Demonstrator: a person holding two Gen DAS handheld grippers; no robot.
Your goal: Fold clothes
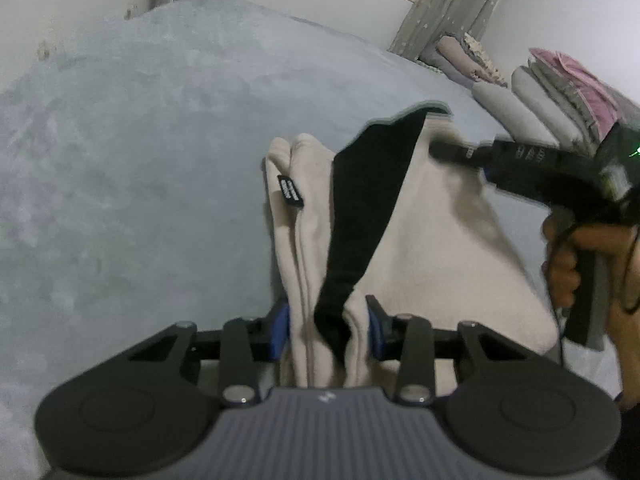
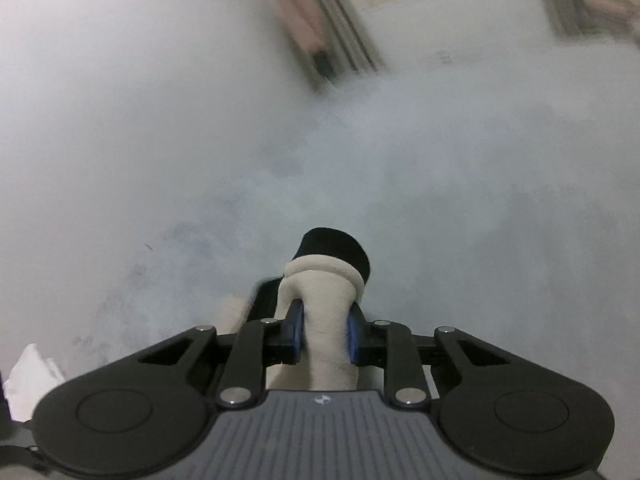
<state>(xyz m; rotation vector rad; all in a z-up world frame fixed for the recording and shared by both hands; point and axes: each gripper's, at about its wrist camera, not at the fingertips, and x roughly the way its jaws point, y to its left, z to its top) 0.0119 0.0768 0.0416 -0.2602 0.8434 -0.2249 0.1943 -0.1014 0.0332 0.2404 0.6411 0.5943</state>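
both claws gripping one cream fleece garment with a black panel (image 1: 420,248)

left gripper (image 1: 328,328) is pinching a bunched end, right gripper (image 2: 323,334) clamping another edge, lifting it over the grey plush bedspread (image 1: 140,160), probably stretching it for folding.

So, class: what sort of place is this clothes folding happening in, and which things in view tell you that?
Most likely a bedroom. The work surface looks like a bed under a grey blanket, with stacked folded bedding along its far side and curtains hanging by a window.
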